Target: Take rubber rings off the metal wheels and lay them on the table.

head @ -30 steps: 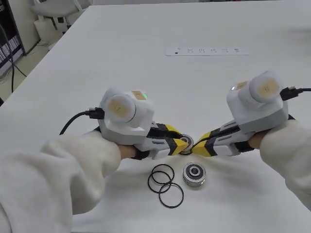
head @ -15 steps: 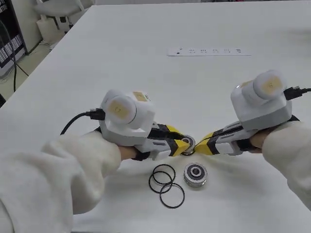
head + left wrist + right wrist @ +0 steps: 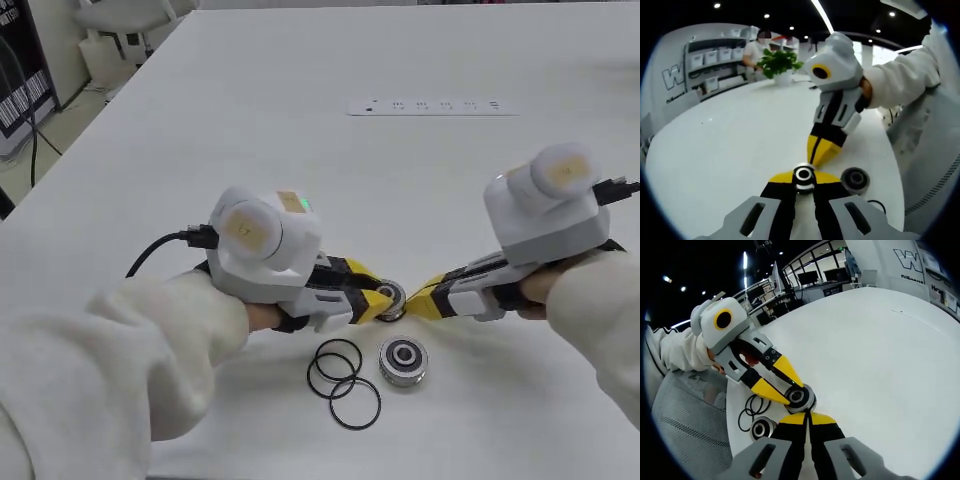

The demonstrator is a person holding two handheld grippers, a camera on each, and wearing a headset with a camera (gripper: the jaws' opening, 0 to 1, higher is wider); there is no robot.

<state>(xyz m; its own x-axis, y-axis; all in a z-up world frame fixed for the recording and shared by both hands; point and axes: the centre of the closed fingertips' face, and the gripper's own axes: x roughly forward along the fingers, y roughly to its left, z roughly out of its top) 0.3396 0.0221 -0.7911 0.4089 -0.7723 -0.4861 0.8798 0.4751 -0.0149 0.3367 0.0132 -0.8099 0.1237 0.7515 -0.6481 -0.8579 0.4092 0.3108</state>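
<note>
Left tool clamps metal wheel; right tool jaws together, tips touching wheel.

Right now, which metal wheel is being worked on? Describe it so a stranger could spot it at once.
On the white table, the left gripper and right gripper point tip to tip. The metal wheel sits between them, clamped in the left gripper's jaws. Its neighbour, the other wheel, lies loose nearer the person beside three black rings.

Black rubber rings, silver wheel, white table; yellow-tipped left tool
</note>
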